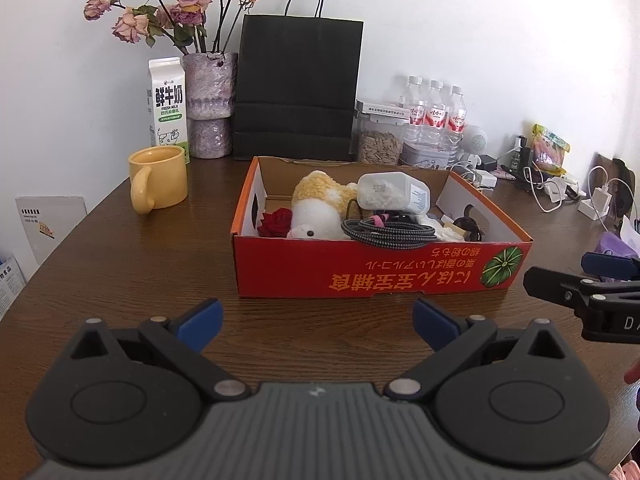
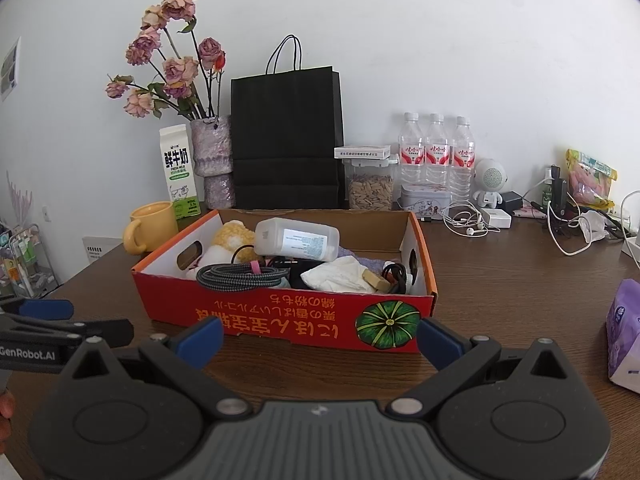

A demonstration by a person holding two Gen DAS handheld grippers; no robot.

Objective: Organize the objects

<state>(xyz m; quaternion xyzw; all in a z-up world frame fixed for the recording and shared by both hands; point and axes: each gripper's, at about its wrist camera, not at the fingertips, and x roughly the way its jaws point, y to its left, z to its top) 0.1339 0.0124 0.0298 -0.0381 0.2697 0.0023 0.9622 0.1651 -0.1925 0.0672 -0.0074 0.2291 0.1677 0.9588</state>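
The red cardboard box (image 1: pixel 360 276) sits in the middle of the wooden counter (image 1: pixel 168 264), its printed side facing both cameras, and it is filled with a plush toy (image 1: pixel 316 208), a white plastic bottle (image 2: pixel 298 239) lying on its side, a coiled braided cable (image 2: pixel 240 277), a red rose (image 1: pixel 276 222) and a crumpled white tissue (image 2: pixel 340 274). The left tongs (image 1: pixel 318 322) hang low over the counter just before the box, spread wide and empty. The right tongs (image 2: pixel 320 338) are likewise gaping and hold nothing, level with the box's front wall. A yellow mug (image 1: pixel 158 178) stands left of the box, a black paper bag (image 2: pixel 287 140) behind it.
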